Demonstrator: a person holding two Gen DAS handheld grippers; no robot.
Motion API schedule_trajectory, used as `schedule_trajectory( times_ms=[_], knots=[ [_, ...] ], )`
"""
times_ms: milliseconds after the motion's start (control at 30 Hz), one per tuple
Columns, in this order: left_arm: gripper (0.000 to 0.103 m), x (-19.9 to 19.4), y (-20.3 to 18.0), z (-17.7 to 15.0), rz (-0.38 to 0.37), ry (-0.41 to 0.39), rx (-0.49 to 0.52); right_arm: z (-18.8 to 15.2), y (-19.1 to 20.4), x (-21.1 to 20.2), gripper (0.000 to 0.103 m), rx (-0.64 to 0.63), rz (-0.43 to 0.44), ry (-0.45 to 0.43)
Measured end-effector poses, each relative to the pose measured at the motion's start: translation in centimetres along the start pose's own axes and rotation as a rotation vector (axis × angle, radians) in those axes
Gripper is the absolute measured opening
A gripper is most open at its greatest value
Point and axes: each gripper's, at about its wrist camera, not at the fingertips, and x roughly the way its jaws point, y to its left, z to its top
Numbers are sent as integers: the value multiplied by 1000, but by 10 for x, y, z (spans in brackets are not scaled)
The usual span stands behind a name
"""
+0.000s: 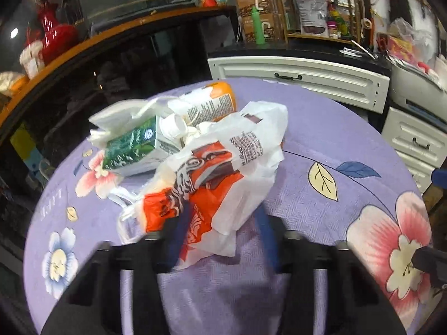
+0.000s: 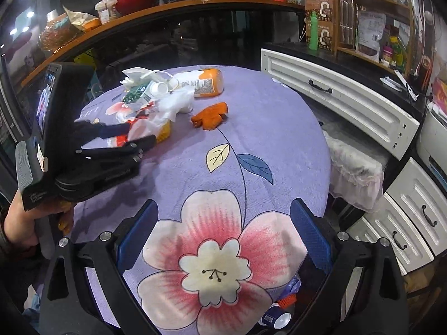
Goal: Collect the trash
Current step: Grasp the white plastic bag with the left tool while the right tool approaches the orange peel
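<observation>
A white and orange plastic bag point(image 1: 220, 173) lies crumpled on the round table with a purple flowered cloth point(image 1: 321, 128). My left gripper point(image 1: 220, 237) is shut on the bag's near end, with its blue pads on either side of the film; from the right wrist it shows side-on point(image 2: 131, 136). Behind the bag lie a green carton point(image 1: 131, 145), a white and orange bottle point(image 1: 209, 103) and white tissues point(image 1: 120, 111). An orange peel point(image 2: 211, 117) lies right of the pile. My right gripper point(image 2: 223, 240) is open over a pink flower print, with nothing between its fingers.
White drawer units point(image 2: 335, 95) stand right of the table, with a lace-covered stool point(image 2: 354, 164) beneath them. A dark glass cabinet with a wooden top point(image 2: 167, 5) runs behind. Below the table's near edge lies a blue and white can point(image 2: 275, 318). A hand point(image 2: 19, 223) holds the left gripper.
</observation>
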Motion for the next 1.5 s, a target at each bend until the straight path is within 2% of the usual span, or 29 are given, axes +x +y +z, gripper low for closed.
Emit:
schedule_trajectory(
  times_ms=[100, 200, 400, 600, 967, 1100, 1200, 1267, 1300, 1333, 1433, 1500],
  knots=[
    [7, -7, 11, -4, -11, -15, -39, 5, -2, 5, 94, 2, 6, -1],
    [4, -24, 25, -9, -18, -44, -66, 12, -1, 11, 94, -4, 18, -6],
    [3, -73, 56, -20, -42, -122, -131, 33, 9, 31, 94, -52, 38, -1],
    [3, -113, 74, -28, -39, -196, -148, 58, 20, 63, 94, -116, 31, 28],
    [3, -142, 99, -40, -7, -264, -187, 99, 35, 138, 94, -132, 3, 142],
    [3, -143, 109, -45, -1, -268, -199, 111, 41, 160, 90, -144, -19, 177],
    [3, -141, 115, -49, -2, -265, -209, 117, 43, 174, 85, -147, -42, 194],
    [3, -141, 116, -51, -5, -265, -211, 118, 41, 180, 75, -133, -44, 209],
    [3, -141, 116, -51, -4, -265, -210, 118, 40, 182, 73, -123, -33, 210],
    [3, -141, 117, -52, -6, -264, -210, 119, 40, 182, 65, -122, -38, 200],
    [3, -140, 115, -55, -14, -258, -208, 119, 39, 180, 55, -113, -36, 193],
    [3, -141, 114, -57, -21, -260, -206, 116, 40, 176, 33, -114, -30, 185]
  ],
)
